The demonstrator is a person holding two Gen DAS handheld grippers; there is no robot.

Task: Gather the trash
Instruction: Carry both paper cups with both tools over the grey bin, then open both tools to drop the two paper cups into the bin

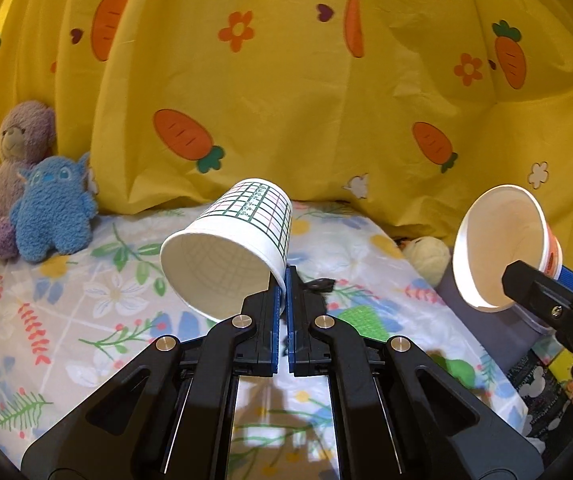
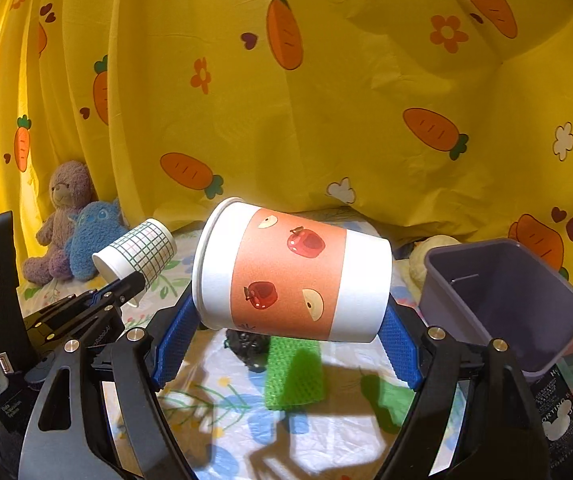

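Observation:
My left gripper [image 1: 285,280] is shut on the rim of a white paper cup with a green and pink grid [image 1: 230,248], held tilted above the table; it also shows in the right wrist view [image 2: 138,258]. My right gripper [image 2: 286,332] is shut on a white paper cup with an orange apple band [image 2: 290,276], held sideways in the air between the blue pads [image 2: 176,344]. That cup shows at the right of the left wrist view [image 1: 502,248]. A purple bin [image 2: 502,308] stands just right of it.
A floral tablecloth [image 1: 86,320] covers the table. A green mesh piece [image 2: 294,372] and a black crumpled scrap [image 2: 246,348] lie under the apple cup. A purple bear [image 1: 10,168] and a blue plush [image 1: 52,216] sit back left. A cream plush [image 1: 426,258] lies beside the bin. A yellow carrot curtain [image 1: 286,80] hangs behind.

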